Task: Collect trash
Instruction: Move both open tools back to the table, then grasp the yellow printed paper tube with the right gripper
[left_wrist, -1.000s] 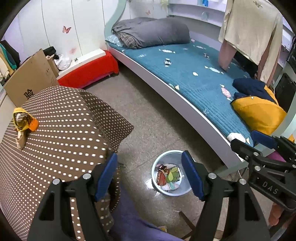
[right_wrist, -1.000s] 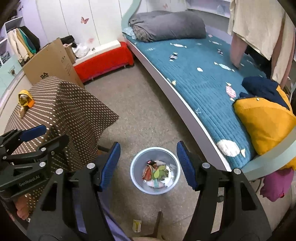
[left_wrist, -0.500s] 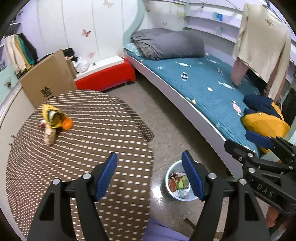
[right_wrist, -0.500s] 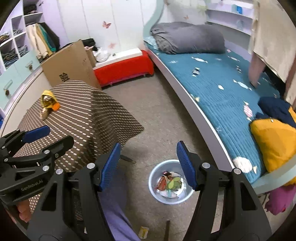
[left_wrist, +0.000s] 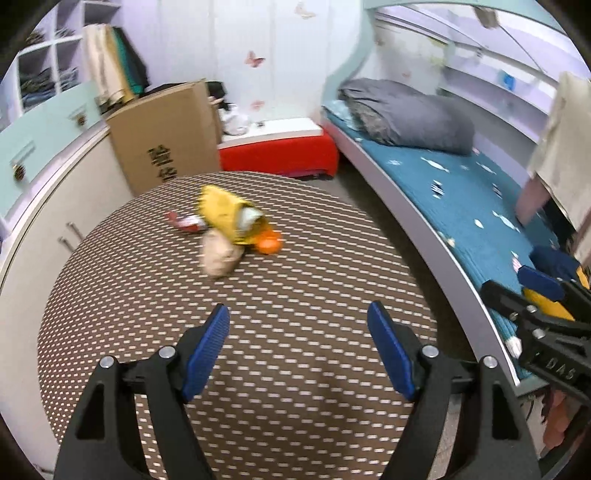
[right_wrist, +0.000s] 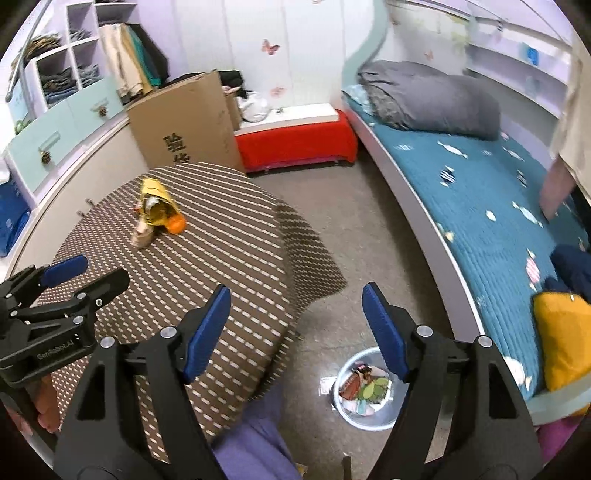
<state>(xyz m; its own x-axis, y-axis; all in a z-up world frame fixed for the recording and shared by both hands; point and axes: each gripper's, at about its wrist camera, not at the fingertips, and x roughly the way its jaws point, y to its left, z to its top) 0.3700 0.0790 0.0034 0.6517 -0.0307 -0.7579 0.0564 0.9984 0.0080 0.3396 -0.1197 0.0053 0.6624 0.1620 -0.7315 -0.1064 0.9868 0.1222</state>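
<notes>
A small bedroom: pale walls (right_wrist: 236, 33) dotted with butterfly stickers (right_wrist: 270, 47), grey speckled floor (right_wrist: 354, 229). Along the right, a curved white bed (right_wrist: 417, 206) under a teal quilted cover (right_wrist: 476, 184), a folded grey duvet (right_wrist: 424, 99) at its head. At the bed's end, a low red bench (right_wrist: 295, 147), a big cardboard box (right_wrist: 184, 125) beside it. On the left, open cubby shelves (right_wrist: 62, 70) above mint-fronted cabinets (right_wrist: 55, 136). Round counter in brown dotted cloth (left_wrist: 258, 332).
</notes>
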